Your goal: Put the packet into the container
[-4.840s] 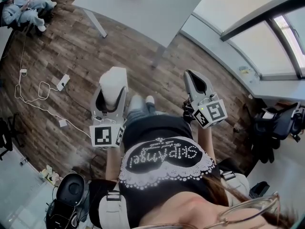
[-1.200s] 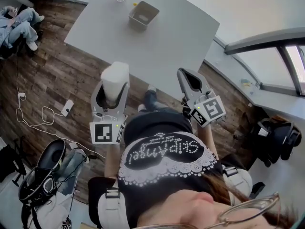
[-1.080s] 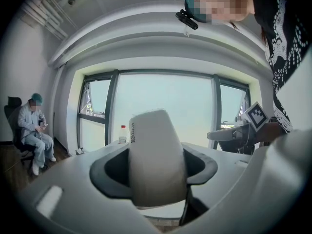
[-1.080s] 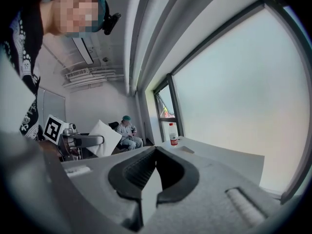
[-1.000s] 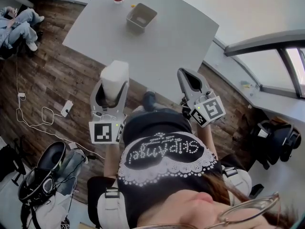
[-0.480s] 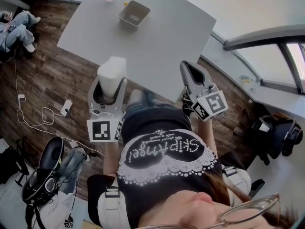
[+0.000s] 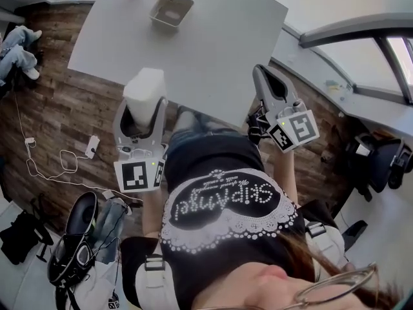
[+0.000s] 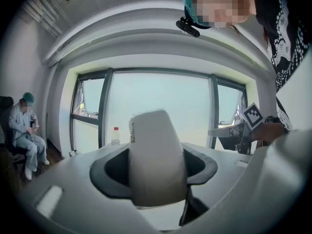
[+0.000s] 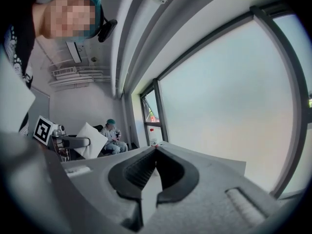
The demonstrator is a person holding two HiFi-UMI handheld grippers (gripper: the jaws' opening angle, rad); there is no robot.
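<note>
Two grippers: the left gripper (image 7: 143, 105) clamps the white packet (image 7: 144, 86), the right gripper (image 7: 261, 73) has its jaws together and empty, and only the head view shows the container (image 7: 171, 10) well apart on the table (image 7: 219, 37).

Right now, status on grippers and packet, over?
Left gripper jaws shut on packet. Right gripper shut, empty. Container on table's far side, nothing between.

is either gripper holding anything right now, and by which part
The left gripper holds the white packet by its lower end; the top sticks out. The right gripper is shut, empty.
</note>
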